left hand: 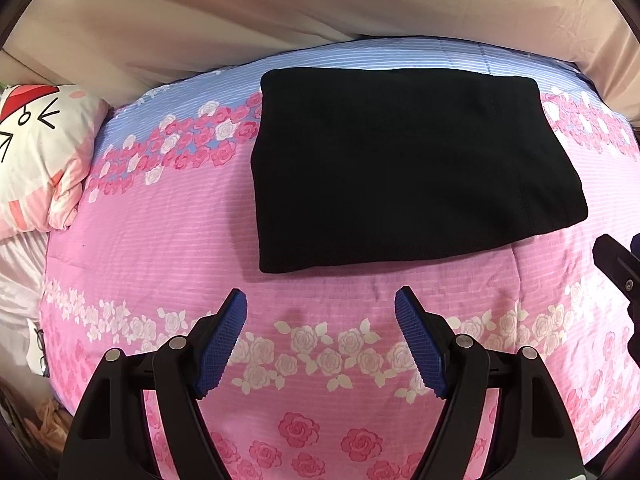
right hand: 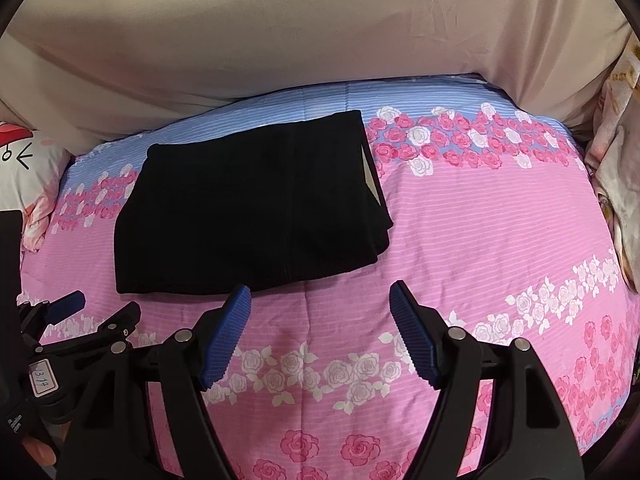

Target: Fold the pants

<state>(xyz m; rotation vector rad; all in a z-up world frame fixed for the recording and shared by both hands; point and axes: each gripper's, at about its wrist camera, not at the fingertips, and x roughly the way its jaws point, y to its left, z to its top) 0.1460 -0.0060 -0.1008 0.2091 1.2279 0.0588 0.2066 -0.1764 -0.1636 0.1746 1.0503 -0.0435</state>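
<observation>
The black pants (left hand: 408,168) lie folded into a flat rectangle on the pink floral bedspread (left hand: 160,248). In the right wrist view the pants (right hand: 248,212) sit left of centre, layered edges at their right side. My left gripper (left hand: 320,300) is open and empty, hovering just in front of the pants' near edge. My right gripper (right hand: 320,292) is open and empty, near the pants' front right corner. The left gripper also shows at the lower left of the right wrist view (right hand: 80,312), and the right gripper's body at the right edge of the left wrist view (left hand: 620,272).
A white and pink cartoon pillow (left hand: 36,160) lies at the left of the bed. A beige fabric wall (right hand: 320,40) rises behind the bed. Crumpled cloth (right hand: 616,184) lies at the right edge. The bedspread (right hand: 480,220) stretches right of the pants.
</observation>
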